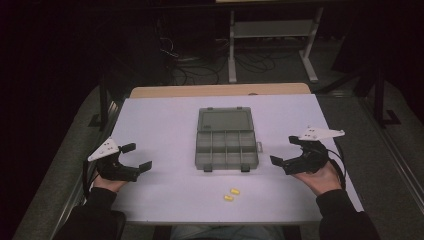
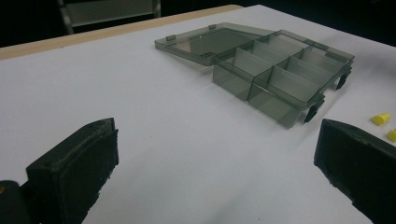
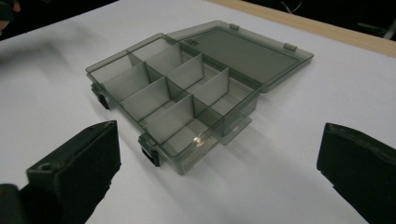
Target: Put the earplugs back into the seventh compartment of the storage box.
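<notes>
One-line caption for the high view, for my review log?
Both open grippers, left and right, flank an open, empty grey compartment box; two small yellow pieces lie on the white table.

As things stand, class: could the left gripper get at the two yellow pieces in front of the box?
Probably yes. The left gripper is open and holds nothing, and bare table lies between it and the yellow pieces.

1. You had the grey translucent organizer box (image 1: 224, 150) lying at mid-table, its lid (image 1: 223, 120) swung fully open and flat on the far side.
2. Its divided compartments stood empty.
3. You had two small yellow pieces (image 1: 231, 194) resting side by side, near the box's latched front edge, apart from it.
</notes>
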`<state>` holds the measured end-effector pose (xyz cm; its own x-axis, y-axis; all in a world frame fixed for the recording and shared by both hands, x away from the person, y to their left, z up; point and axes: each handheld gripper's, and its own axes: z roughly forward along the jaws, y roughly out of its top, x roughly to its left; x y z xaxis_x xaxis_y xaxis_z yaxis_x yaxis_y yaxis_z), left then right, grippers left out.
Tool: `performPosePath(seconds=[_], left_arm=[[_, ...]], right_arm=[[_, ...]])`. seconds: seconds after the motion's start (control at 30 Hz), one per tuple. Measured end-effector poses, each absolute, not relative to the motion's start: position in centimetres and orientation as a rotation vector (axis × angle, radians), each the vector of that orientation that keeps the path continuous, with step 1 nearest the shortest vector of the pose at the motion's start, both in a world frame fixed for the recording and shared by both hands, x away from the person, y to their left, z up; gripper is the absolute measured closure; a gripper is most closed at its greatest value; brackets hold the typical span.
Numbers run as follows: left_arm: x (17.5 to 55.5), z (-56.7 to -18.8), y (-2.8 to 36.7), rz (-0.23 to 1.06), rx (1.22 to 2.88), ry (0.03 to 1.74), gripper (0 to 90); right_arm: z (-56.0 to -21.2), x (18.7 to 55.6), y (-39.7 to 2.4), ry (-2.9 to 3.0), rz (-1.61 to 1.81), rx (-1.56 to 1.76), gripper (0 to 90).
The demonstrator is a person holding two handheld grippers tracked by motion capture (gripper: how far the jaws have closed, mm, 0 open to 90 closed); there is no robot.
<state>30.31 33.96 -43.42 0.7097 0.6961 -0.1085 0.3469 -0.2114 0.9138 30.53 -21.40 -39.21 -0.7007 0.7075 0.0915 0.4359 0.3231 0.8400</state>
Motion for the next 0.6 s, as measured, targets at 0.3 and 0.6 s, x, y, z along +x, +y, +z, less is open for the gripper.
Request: performPosePath(seconds=[0.3,0.6], left_arm=[[30.3,-43.4,34.0,0.395,1.817,0.821,0.0],[30.3,-43.4,33.9,0.394,1.818,0.82,0.0]], right_arm=[[-39.1,30.7,-19.5,2.389,1.256,0.964,0.0],[-38.9,30.6,-17.6,2.46,1.216,0.882,0.0]])
